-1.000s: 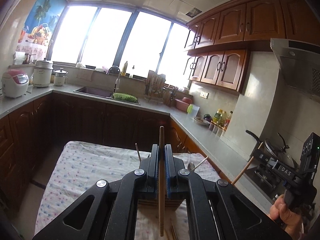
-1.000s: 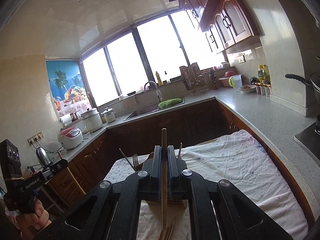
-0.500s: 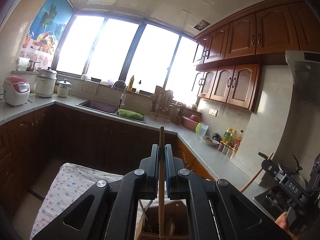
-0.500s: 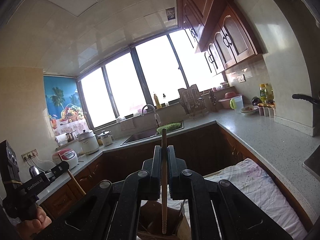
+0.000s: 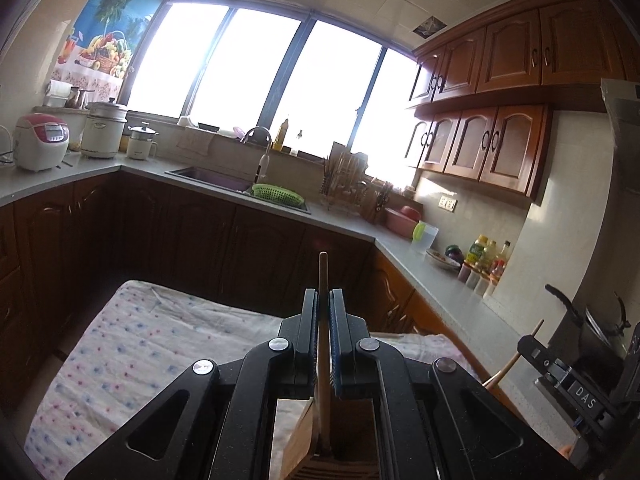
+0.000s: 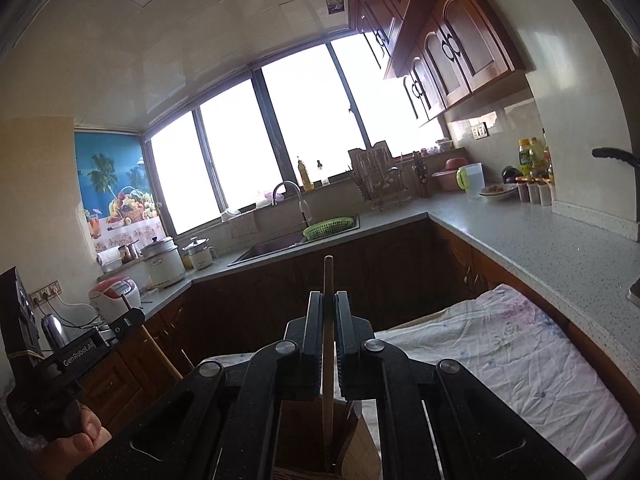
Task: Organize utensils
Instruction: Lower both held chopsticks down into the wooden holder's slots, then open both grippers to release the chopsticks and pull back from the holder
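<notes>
left wrist view, grip: the left gripper (image 5: 323,320) has its jaws pinched on a wooden chopstick (image 5: 322,280), which stands nearly upright between the pads.
left wrist view, chopstick place: its lower end dips into the wooden utensil holder (image 5: 304,436) directly beneath the gripper, on the table's flowered cloth (image 5: 132,344).
left wrist view, other hand: the right gripper (image 5: 532,348) shows at the right edge with its own stick angled up.
right wrist view, grip: the right gripper's jaws are clamped on a second chopstick (image 6: 328,280), upright, its lower end inside the same holder (image 6: 352,452).
right wrist view, other hand: the left gripper (image 6: 134,316) sits at the left edge, carried by a hand (image 6: 76,444).
step: both sticks are being lowered into the holder; this looks like the placing stage.
next move: judged, each stick needs to sink until its end bottoms out, then the jaws part and lift clear straight up without dragging the stick.
change: a second ago the holder was ahead with forks and spoons showing; now both grippers have come over and down onto it, grips unchanged.
</notes>
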Tool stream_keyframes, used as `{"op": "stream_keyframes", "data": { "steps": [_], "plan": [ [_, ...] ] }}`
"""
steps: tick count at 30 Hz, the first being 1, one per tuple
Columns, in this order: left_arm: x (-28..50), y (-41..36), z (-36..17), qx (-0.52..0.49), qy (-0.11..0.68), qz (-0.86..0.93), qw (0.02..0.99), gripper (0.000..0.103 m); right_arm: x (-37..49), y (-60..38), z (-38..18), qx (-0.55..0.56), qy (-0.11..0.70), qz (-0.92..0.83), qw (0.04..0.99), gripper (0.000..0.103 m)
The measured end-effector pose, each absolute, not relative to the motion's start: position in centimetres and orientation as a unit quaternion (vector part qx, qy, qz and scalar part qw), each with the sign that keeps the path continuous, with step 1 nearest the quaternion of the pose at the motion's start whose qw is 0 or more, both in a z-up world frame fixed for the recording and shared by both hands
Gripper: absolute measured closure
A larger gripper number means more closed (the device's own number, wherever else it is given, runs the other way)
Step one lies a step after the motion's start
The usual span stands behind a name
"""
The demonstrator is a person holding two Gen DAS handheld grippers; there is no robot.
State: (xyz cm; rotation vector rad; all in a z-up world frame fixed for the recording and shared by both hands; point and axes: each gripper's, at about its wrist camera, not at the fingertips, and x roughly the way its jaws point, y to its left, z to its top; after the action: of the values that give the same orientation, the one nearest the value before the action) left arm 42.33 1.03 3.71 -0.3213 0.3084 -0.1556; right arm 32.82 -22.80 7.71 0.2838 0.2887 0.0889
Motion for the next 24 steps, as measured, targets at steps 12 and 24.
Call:
{"op": "stream_keyframes", "data": {
  "steps": [12,24],
  "plan": [
    [43.9,2.0,3.8,-0.154,0.185,-0.083,0.967,0.098,33.4,-22.6,5.9,0.136,0.188,0.048,0.972,0.098],
    [41.5,3.5,4.2,-0.166,0.191,-0.077,0.964,0.065,33.7,-22.9,6.2,0.158,0.199,0.065,0.965,0.080]
  ]
}}
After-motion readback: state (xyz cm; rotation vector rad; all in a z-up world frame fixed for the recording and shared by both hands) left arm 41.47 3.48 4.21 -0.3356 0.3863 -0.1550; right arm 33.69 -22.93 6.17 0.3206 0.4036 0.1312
